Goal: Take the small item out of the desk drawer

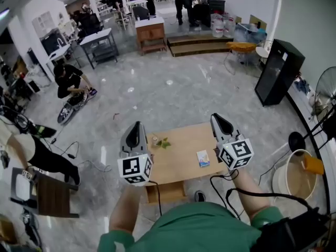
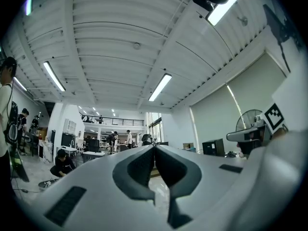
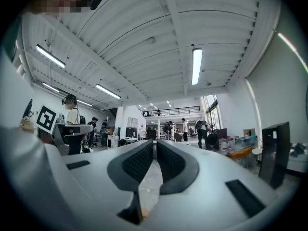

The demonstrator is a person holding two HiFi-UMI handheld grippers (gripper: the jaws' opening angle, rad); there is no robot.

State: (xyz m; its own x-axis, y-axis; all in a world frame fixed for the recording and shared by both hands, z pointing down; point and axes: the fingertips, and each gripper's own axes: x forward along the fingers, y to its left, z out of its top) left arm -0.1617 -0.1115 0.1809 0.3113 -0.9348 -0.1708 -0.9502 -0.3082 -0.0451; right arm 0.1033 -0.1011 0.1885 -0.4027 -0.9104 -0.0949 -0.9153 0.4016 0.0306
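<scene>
A small wooden desk point(image 1: 178, 159) stands on the floor below me. Its pale drawer point(image 1: 165, 191) shows under the near edge; I cannot see inside it. On the desktop lie a small blue-and-white packet point(image 1: 203, 158), a green leafy sprig point(image 1: 163, 143) and a small can point(image 1: 155, 139). My left gripper point(image 1: 137, 125) is held above the desk's left end and my right gripper point(image 1: 216, 117) above its right end, both raised clear of it. In the left gripper view the left gripper point(image 2: 154, 147) has its pads together on nothing. The right gripper point(image 3: 155, 143) shows only a thin slit, nothing in it.
A black cabinet point(image 1: 278, 70) and a fan point(image 1: 326, 91) stand at the right, with a round white tub point(image 1: 299, 180) nearer me. A dark chair point(image 1: 50, 196) is at the left. A person crouches point(image 1: 71, 83) on the floor beyond. Cables trail beside the desk.
</scene>
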